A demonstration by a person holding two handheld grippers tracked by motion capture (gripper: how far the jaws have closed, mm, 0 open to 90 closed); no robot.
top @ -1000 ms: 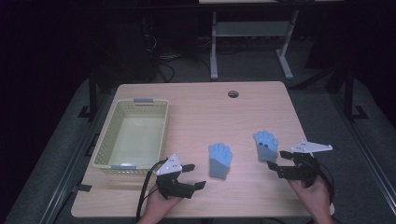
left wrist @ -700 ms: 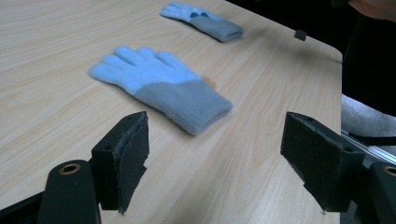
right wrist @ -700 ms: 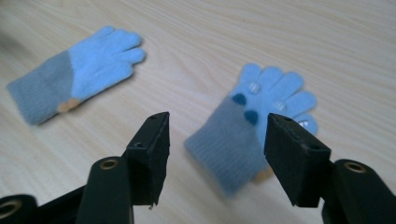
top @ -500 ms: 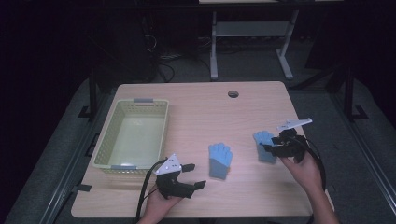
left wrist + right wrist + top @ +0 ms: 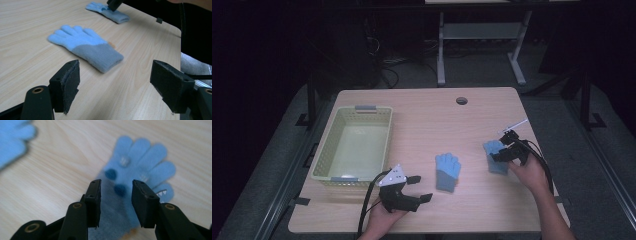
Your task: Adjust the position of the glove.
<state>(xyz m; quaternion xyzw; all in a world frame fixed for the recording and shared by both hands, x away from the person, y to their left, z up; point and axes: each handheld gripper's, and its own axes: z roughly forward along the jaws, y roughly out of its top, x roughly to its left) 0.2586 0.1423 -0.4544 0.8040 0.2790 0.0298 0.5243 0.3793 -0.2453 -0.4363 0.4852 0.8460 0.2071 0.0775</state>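
Two light blue gloves lie flat on the wooden table. One glove is in the middle. My left gripper rests just left of it, open and empty, jaws wide. The other glove lies to the right, palm side with dark dots facing up. My right gripper points down over its palm. Its jaws have just been closing and stand half apart, with the glove under the gap and not pinched.
A pale yellow-green basket stands empty on the table's left side. A round cable hole sits near the far edge. The right glove lies close to the table's right edge. Dark floor and a metal frame lie beyond.
My right gripper has moved left and away from me onto the right glove, and its jaws have narrowed. The left gripper and both gloves have stayed put.
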